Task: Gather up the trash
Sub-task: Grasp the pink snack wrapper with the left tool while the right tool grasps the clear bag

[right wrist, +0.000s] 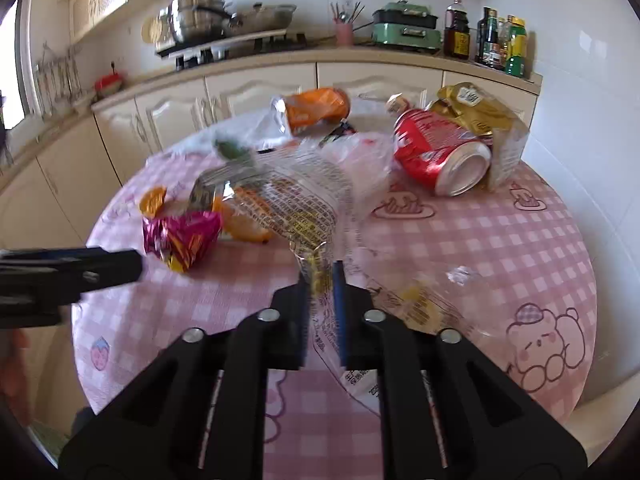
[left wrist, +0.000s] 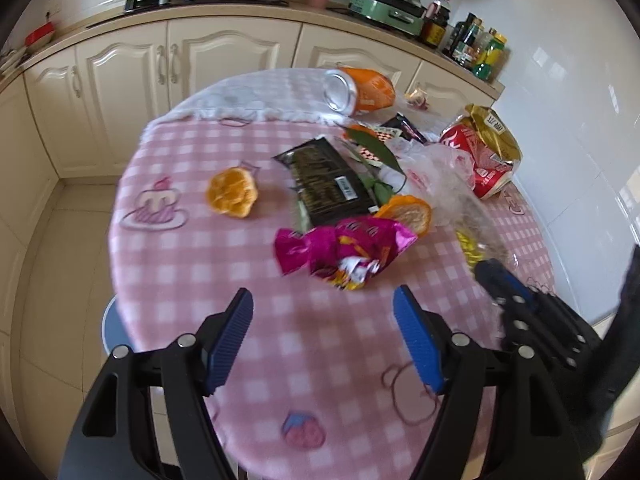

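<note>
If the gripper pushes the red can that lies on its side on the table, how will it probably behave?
The red can lies on its side with its round end facing the camera, so a sideways push would probably roll it. Its wall looks dented, which suggests it is empty and light, so it may skid easily. The gold bag against it could stop it from rolling far.

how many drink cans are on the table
2. The orange can lies on its side at the far edge. The red can lies dented at the right, against a gold bag. More may be hidden under the wrappers.
</note>
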### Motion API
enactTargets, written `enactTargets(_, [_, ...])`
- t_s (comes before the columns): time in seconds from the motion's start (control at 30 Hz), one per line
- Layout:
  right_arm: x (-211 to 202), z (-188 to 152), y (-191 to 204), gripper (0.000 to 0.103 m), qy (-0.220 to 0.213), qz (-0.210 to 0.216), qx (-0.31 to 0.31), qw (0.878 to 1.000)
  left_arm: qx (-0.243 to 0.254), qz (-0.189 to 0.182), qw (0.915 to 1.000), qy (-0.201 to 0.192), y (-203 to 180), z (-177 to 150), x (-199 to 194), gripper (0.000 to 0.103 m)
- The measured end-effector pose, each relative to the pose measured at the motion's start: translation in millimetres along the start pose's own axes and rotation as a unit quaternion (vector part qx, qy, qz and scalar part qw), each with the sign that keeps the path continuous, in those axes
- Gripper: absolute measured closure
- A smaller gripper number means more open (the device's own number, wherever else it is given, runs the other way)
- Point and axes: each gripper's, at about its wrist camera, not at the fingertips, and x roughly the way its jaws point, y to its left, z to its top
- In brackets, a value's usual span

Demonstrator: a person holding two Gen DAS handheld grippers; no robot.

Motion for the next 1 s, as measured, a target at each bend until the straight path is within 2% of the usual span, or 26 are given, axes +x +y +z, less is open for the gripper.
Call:
enactTargets(0.2, [-4,6,-5,0.096,-0.008,0.022,0.008,1.000,-0.015,0.001,0.9999,0.000,-4,10,26,0.030])
enactTargets(0.47, [7,8,-2,0.096,0.000,0.031,0.011,0.999,0.019,0.036,0.9991,-0.013,-18,18,38,0.028])
enactTargets(0.53, [7,8,-1,0.096,-0.001,0.031,0.011,0.999,0.021,0.040,0.9988,-0.018,-17,17,37,0.032])
enactTargets(0.57, [8,8,0,0.096,0.000,0.031,0.011,0.999,0.022,0.042,0.9987,-0.020,-17,17,37,0.038])
enactTargets(0.63, [5,8,1,0.096,-0.004,0.029,0.011,1.000,0.014,0.021,0.9994,-0.023,-14,16,32,0.054])
enactTargets(0.83, [-10,11,11,0.096,-0.019,0.027,0.002,0.999,-0.009,0.000,0.9995,-0.031,-2,7,16,0.058])
enactTargets(1.0, [-33,16,34,0.096,-0.043,0.035,-0.018,0.998,-0.019,-0.009,0.9977,-0.064,9,-6,-23,0.058])
